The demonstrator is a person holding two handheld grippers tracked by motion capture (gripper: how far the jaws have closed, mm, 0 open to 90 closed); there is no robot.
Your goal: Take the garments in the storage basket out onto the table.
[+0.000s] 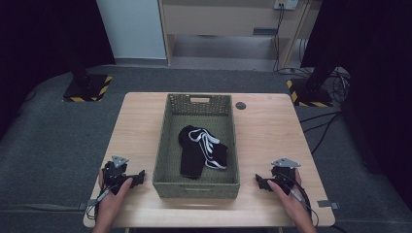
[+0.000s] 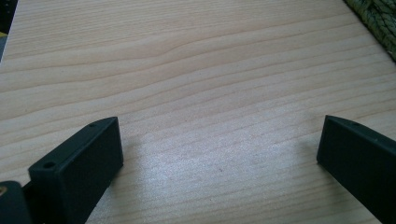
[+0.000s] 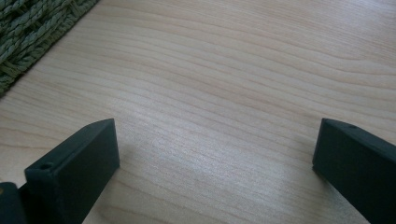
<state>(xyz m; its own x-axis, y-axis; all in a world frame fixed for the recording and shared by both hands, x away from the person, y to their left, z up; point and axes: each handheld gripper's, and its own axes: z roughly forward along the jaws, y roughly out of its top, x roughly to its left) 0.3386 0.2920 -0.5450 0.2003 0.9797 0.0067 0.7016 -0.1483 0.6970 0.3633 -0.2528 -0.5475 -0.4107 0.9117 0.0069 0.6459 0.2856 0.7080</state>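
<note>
Black garment point(image 1: 201, 150) with white stripes lies crumpled inside the green woven basket point(image 1: 167, 145). Both hand-held grippers, left point(image 1: 138, 175) and right point(image 1: 260, 181), rest on the worktop point(image 1: 272, 136) with jaws apart; approach from above and pinch a raised fold.

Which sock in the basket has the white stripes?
The sock on the right has the white stripes. The plain black sock lies beside it on the left, touching it, inside the green woven basket.
</note>
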